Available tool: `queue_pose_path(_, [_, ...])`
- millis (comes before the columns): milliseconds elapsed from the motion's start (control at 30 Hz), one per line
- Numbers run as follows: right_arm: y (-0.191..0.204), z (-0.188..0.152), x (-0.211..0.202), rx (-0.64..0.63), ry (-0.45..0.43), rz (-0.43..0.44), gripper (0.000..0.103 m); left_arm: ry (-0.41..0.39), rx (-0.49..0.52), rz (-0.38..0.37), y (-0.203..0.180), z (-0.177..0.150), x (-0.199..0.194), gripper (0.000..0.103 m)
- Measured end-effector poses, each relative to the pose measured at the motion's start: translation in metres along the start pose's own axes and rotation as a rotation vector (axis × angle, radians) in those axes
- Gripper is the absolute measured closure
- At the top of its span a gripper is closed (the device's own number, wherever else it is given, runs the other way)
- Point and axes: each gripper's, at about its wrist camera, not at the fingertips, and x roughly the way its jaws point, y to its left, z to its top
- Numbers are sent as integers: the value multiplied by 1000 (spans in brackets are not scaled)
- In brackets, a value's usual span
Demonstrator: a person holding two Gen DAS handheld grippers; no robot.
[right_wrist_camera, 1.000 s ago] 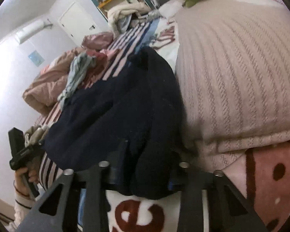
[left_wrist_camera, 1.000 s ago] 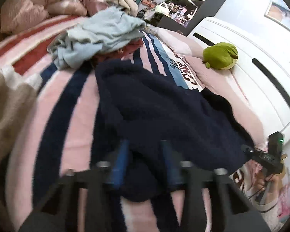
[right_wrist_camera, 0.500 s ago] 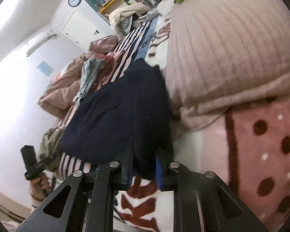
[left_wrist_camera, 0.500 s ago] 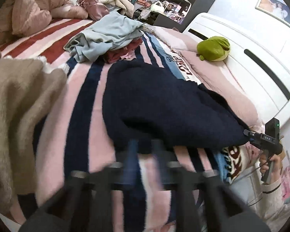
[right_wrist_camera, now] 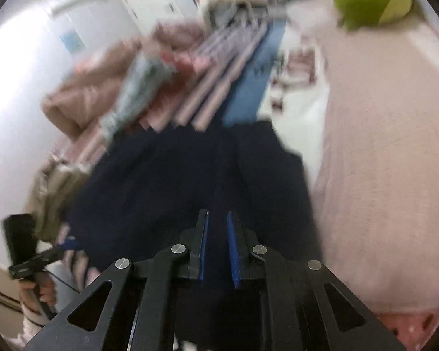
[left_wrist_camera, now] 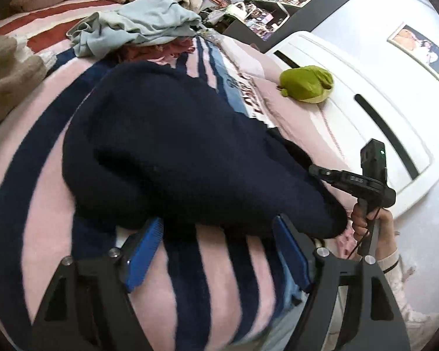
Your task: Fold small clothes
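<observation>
1. The left tongs point(left_wrist_camera: 218, 220) are closest. Their blue pads point(left_wrist_camera: 143, 248) stand far apart and have just been opening. They press on nothing. Only the near edge of the dark blue fluffy top point(left_wrist_camera: 175, 152) lies at their tips.
2. The right tongs point(right_wrist_camera: 217, 214) have just been closing and are now almost shut, with only a thin slit between the pads. The right camera's picture is blurry, so I cannot tell if a bit of cloth is caught in the slit.
3. The dark blue fluffy top lies bunched up on the bed, on a pink blanket with dark blue stripes point(left_wrist_camera: 44, 175). It is right in front of both tongs.
4. A person's right hand point(left_wrist_camera: 363, 219) holds the right tongs by the handle at the right end of the top. The tips of those tongs reach the top's edge.
5. A fat pink knitted cover point(right_wrist_camera: 380, 161) lies just beside the top on the right.
6. A beige woolly thing point(left_wrist_camera: 5, 79) lies to the left, near the top.
7. Farther back is a messy heap of light blue clothes point(left_wrist_camera: 143, 23).
8. A green soft toy point(left_wrist_camera: 305, 83) sits near the white headboard point(left_wrist_camera: 365, 87).
9. Farthest away are dark shelves point(left_wrist_camera: 292, 0) full of small things and a framed picture point(left_wrist_camera: 418, 51) on the wall.
</observation>
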Motion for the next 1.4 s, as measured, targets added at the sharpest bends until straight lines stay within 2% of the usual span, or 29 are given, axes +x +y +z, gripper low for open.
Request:
queue_pose_path(67, [-13,4,11,21,0,-81,96,-11,-15,9,3,5,6,27])
queue_pose_path(167, [-39,11,-6,46,-106,-285,96,-44,-53,-8,11,16,11,23])
queue_pose_path(200, [-48,11,-12,51,-125,-312,103,-54,-62,-8,13,20,14,21])
queue_pose_path(333, [-51,-1,-29,61,-132,-245,103,-91,-113,-5,23,33,25,10])
queue_pose_path(400, [-40,-13,-42,48,-162,-210,99,-105,-129,13,25,38,31,10])
queue_pose_path(433, [-33,-20,-48,47,-171,-155,99,-113,-142,25,26,41,33,11])
queue_pose_path(467, [-26,-26,-51,44,-171,-101,99,-119,-153,37,27,43,34,13])
queue_pose_path(533, [-6,-45,-57,26,-173,-4,99,-130,-156,89,27,46,36,33])
queue_pose_path(567, [5,-50,-54,12,-164,20,99,-131,-148,102,26,47,36,36])
queue_pose_path(633, [31,-68,-45,-25,-132,64,99,-136,-114,126,20,47,35,50])
queue_pose_path(800, [69,-97,-8,-81,-71,23,99,-150,0,194,1,46,22,73])
queue_pose_path(900, [77,-95,-2,-71,-79,38,99,-171,41,177,-6,45,7,84])
queue_pose_path(1067, [92,-86,0,-86,-63,0,99,-186,58,162,-11,42,-4,86])
queue_pose_path(1133, [98,-83,-1,-98,-65,-30,94,-168,47,152,-7,42,-3,82])
queue_pose_path(1167, [101,-82,-1,-104,-67,-41,85,-154,46,147,-5,41,-2,80])
queue_pose_path(1200, [103,-81,-1,-108,-67,-53,79,-138,47,145,-5,39,-1,69])
queue_pose_path(1233, [104,-81,-1,-112,-69,-73,77,-113,48,137,-3,39,2,54])
queue_pose_path(1300, [103,-81,1,-109,-67,-100,76,-67,51,111,-1,36,8,38])
queue_pose_path(1400, [101,-82,4,-105,-57,-106,72,-37,77,119,-4,31,18,24])
